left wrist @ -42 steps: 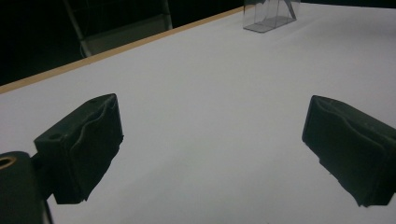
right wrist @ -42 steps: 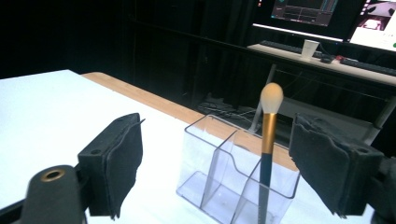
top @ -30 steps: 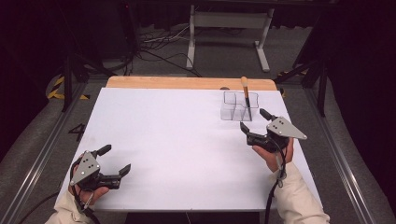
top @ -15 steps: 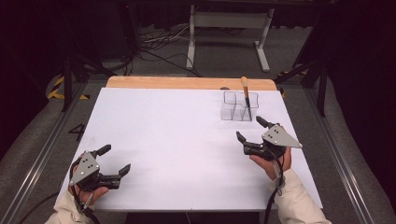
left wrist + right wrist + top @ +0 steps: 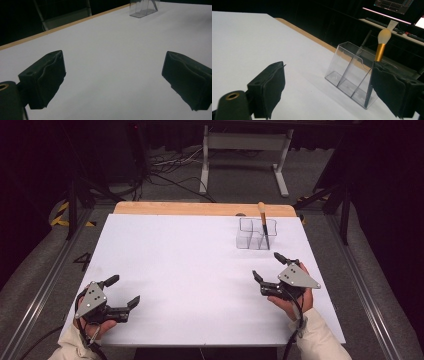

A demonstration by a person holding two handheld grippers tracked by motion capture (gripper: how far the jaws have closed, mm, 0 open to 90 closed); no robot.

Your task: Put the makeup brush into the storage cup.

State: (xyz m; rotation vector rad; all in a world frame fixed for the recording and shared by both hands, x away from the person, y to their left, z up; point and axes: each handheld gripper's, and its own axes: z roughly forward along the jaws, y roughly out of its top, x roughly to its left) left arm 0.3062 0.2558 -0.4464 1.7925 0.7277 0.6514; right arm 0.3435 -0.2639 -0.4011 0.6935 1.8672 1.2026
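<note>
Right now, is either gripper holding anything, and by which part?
Nothing is held. The left gripper and right gripper are both open and empty; the brush stands in the clear organizer.

Item count on the table (image 5: 190, 270):

- Grippers: two. The left gripper (image 5: 125, 296) and the right gripper (image 5: 267, 267), one in each hand.
- Hands: two, one per gripper.
- Clear plastic organizer (image 5: 254, 234): one. The right gripper view shows at least three compartments in it (image 5: 352, 75).
- Makeup brush (image 5: 263, 220): one, standing in the organizer, with one gold band and one pale tip (image 5: 384, 35).
- Table: one, with one white top.
</note>
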